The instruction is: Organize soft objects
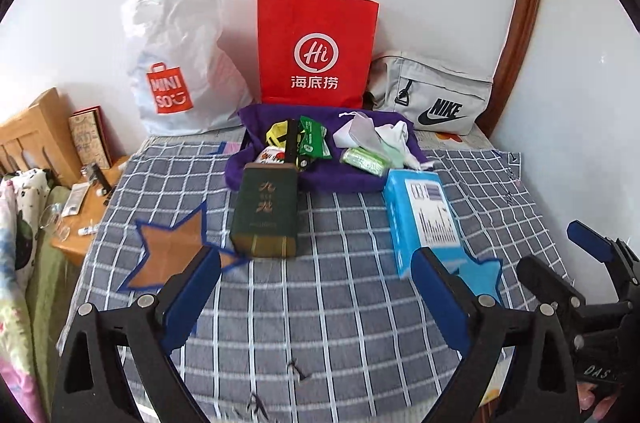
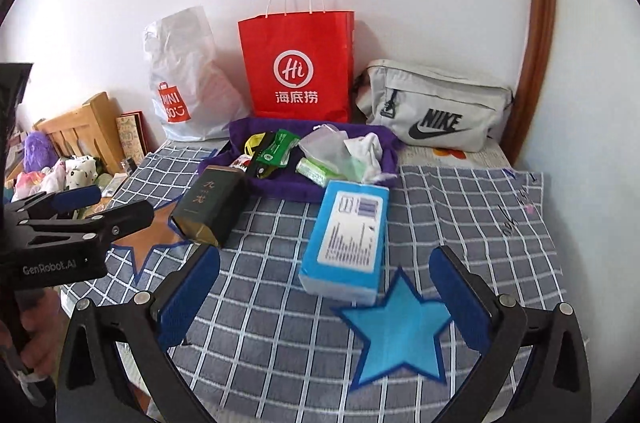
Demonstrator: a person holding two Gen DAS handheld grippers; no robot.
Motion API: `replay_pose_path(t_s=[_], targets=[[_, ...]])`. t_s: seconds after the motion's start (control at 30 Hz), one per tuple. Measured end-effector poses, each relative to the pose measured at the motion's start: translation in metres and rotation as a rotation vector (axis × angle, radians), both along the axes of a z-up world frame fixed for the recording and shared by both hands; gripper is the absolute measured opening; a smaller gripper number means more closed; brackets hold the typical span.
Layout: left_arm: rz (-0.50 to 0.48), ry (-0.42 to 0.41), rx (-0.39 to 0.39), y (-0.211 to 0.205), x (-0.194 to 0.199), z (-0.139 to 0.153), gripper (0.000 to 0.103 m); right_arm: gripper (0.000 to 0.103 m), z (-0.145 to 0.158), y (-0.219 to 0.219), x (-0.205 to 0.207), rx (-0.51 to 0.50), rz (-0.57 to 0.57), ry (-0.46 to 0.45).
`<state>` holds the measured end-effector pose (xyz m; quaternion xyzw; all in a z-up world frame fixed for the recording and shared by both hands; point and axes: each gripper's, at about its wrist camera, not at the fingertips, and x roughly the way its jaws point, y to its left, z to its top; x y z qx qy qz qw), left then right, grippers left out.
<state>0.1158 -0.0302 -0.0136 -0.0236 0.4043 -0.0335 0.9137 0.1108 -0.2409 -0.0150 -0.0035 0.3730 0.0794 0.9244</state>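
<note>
- Left gripper: fingers spread wide, holding nothing, over the checked cloth
- Right gripper: likewise wide apart, empty; blue tissue pack just beyond
- Purple tray of soft items: far centre, before the red Haidilao bag

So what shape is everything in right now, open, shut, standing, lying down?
Left tool: open, holding nothing.
Right tool: open, holding nothing.
Red paper bag: upright against the wall.
White plastic bag: standing, crumpled.
Grey Nike bag: lying on its side; zip state unclear.
Purple tray: open, filled with small items.
Green box: lying flat.
Blue box: lying flat.
</note>
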Motion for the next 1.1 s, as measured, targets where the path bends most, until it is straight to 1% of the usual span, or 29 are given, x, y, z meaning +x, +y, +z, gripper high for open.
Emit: replay_pose_path(t_s=[0.1, 0.23, 0.3, 0.5, 0.63, 1.1], targets=[[0.011, -0.009, 0.002, -0.001, -0.020, 0.004, 0.097, 0.103, 0.002, -0.006, -0.016, 0.009, -0.014, -0.002], [0.015, -0.025, 0.037, -0.005, -0.038, 0.008, 0.097, 0.103, 0.004, -0.010, -0.033, 0.022, -0.027, 0.005], [0.018, -0.032, 0.041, -0.006, -0.046, 0.010, 0.097, 0.103, 0.005, -0.011, -0.040, 0.016, -0.032, -0.001], [0.004, -0.040, 0.040, -0.011, -0.056, 0.014, 0.097, 0.103, 0.011, -0.014, -0.054, 0.022, -0.041, -0.019], [0.003, -0.046, 0.024, -0.010, -0.059, 0.017, 0.097, 0.103, 0.017, -0.014, -0.059, 0.024, -0.043, -0.033], [0.008, -0.052, 0.017, -0.009, -0.065, 0.020, 0.097, 0.103, 0.021, -0.011, -0.065, 0.025, -0.033, -0.047]])
